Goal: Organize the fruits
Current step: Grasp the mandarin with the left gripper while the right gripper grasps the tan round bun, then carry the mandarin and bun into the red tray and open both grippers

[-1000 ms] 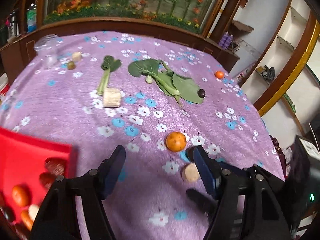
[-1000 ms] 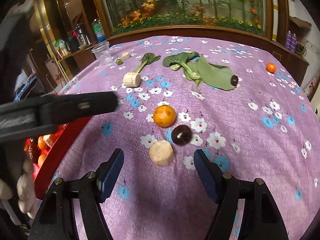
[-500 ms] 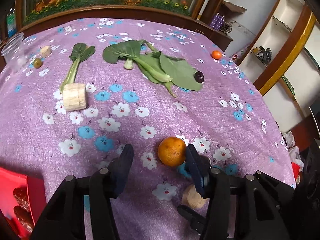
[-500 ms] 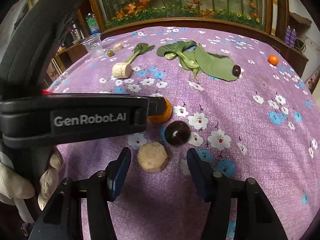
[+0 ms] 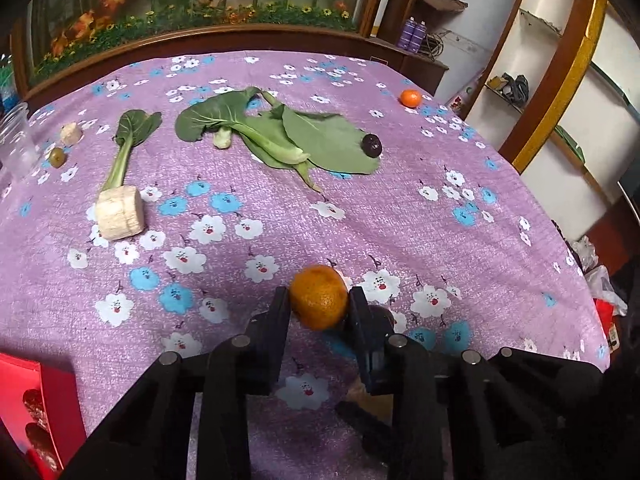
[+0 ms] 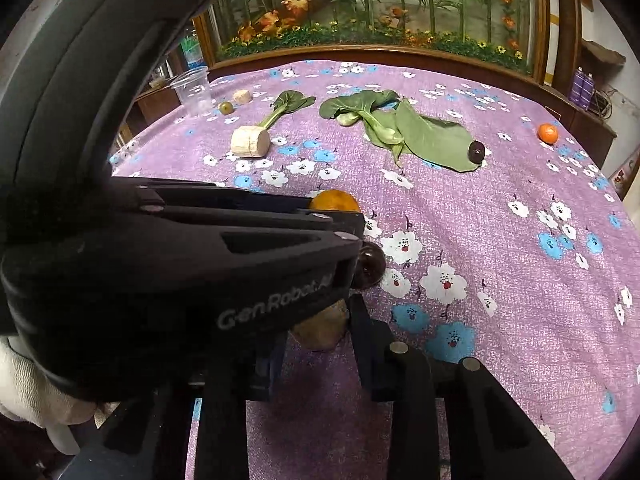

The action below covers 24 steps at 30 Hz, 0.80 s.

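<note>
An orange (image 5: 319, 296) rests on the purple flowered cloth between the fingers of my left gripper (image 5: 319, 293). Its jaws are closing and both pads touch the fruit's sides. In the right wrist view the same orange (image 6: 334, 202) peeks over the left gripper's black body. My right gripper (image 6: 318, 320) is closing on a tan peeled chunk (image 6: 320, 330); the right pad presses it and the left pad is hidden behind the other tool. A dark plum (image 6: 370, 266) lies just beyond that chunk.
A red tray (image 5: 36, 396) holding fruit sits at the lower left. Farther off lie a banana chunk (image 5: 120, 212), leafy greens (image 5: 280, 136), a dark fruit (image 5: 371, 146), a small orange (image 5: 411, 98), a green fruit (image 5: 57, 157) and a clear cup (image 5: 14, 140). A gloved hand (image 6: 24, 380) holds the left tool.
The left gripper came forward and down over the orange, and its jaws narrowed onto it. The right gripper stayed in place while its jaws narrowed around the tan chunk.
</note>
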Available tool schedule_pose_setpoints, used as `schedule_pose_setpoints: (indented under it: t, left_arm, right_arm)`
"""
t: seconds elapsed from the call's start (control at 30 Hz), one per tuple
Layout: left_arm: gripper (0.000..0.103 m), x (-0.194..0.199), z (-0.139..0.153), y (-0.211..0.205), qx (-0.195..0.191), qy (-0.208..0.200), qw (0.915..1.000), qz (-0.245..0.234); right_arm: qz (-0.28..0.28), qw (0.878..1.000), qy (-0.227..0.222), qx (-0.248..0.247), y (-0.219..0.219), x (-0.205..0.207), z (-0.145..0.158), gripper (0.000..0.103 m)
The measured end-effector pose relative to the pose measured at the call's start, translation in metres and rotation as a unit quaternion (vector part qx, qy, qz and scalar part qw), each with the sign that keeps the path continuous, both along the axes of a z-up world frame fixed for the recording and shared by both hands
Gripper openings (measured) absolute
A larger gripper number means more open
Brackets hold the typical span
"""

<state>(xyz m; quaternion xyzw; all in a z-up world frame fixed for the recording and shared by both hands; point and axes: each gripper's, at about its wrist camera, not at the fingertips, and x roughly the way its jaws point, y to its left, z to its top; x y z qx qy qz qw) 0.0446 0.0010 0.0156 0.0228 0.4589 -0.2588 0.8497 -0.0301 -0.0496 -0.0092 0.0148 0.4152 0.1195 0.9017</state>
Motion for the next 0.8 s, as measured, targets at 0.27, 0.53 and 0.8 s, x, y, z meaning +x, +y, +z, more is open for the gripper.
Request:
schedule_pose_setpoints:
  t: [0.27, 0.53, 0.8]
  left_arm:
    - [0.028, -0.008, 0.018, 0.033, -0.036, -0.003, 0.9985, 0.04]
    - [0.028, -0.042, 0.049, 0.069, -0.058, -0.034, 0.9945, 0.08]
    - [0.028, -0.094, 0.076, 0.107, -0.044, -0.087, 0.9863, 0.133]
  right_arm:
    - [-0.002, 0.999, 0.004, 0.036, -0.009, -0.007, 0.007, 0.032]
    - [0.01, 0.999, -0.012, 0.043, 0.001, -0.035, 0.025, 0.032]
    - [0.025, 0.998, -0.037, 0.044, 0.02, -0.065, 0.05, 0.032]
